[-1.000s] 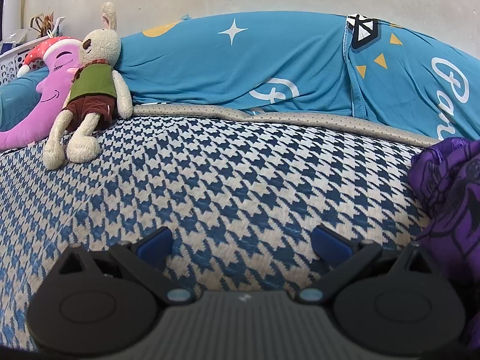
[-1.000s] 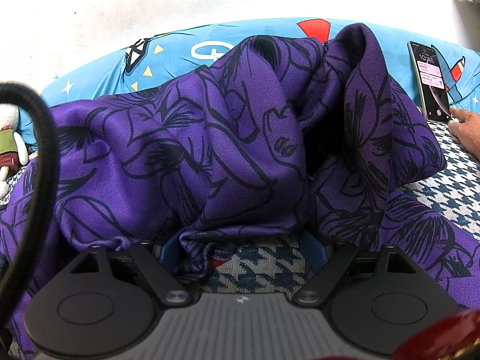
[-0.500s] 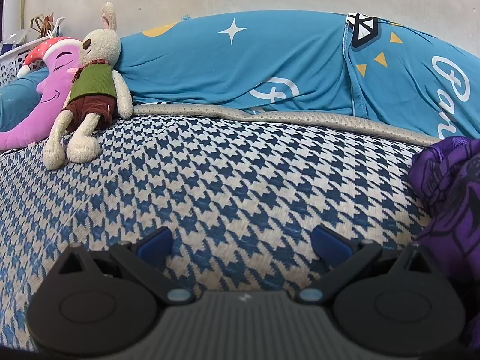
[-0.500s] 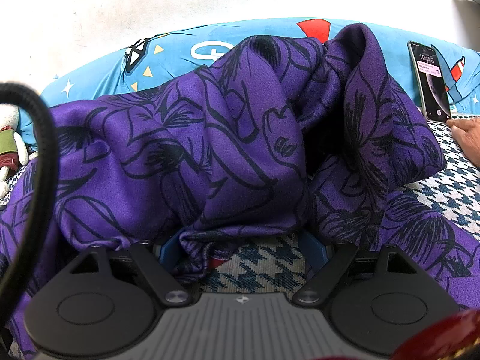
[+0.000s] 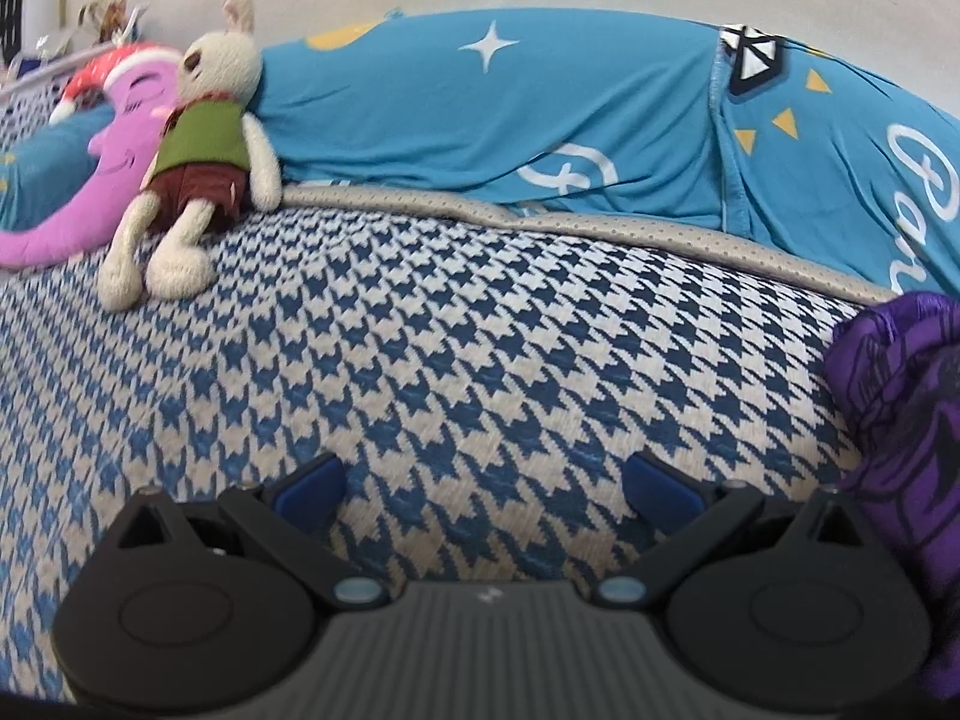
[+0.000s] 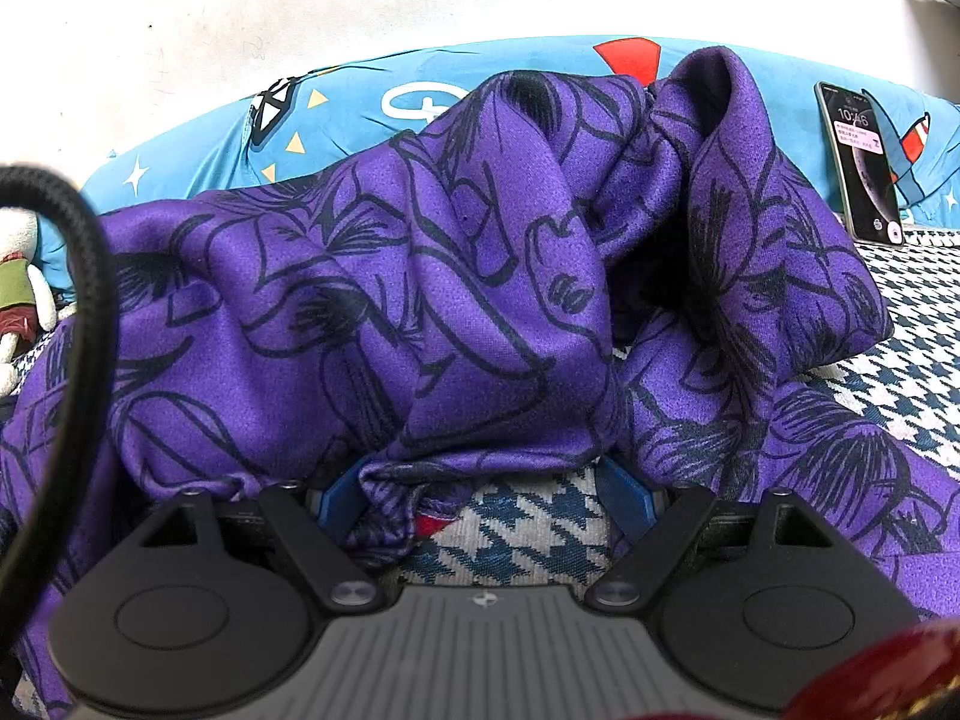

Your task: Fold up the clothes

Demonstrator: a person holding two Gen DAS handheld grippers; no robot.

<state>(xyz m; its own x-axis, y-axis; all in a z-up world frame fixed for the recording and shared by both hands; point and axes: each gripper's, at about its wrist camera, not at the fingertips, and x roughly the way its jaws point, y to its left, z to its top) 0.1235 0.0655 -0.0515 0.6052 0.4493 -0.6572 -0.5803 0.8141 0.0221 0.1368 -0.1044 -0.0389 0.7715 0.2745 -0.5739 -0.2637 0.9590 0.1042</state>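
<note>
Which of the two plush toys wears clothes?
The rabbit, in a green vest and brown shorts; the purple toy beside it has only a red hat.

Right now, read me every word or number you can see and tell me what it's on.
"Par": white script on the blue bedding, cut off at the frame edge.
"10:46", roughly: clock on the phone screen, blurred.
Phone notification text: too small to read.
Purple garment: no text.

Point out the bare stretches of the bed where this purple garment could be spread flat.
The houndstooth cover lies bare between the plush rabbit, the blue bedding and the purple garment. A smaller patch shows below the phone. The garment heaps over everything before the right gripper.
</note>
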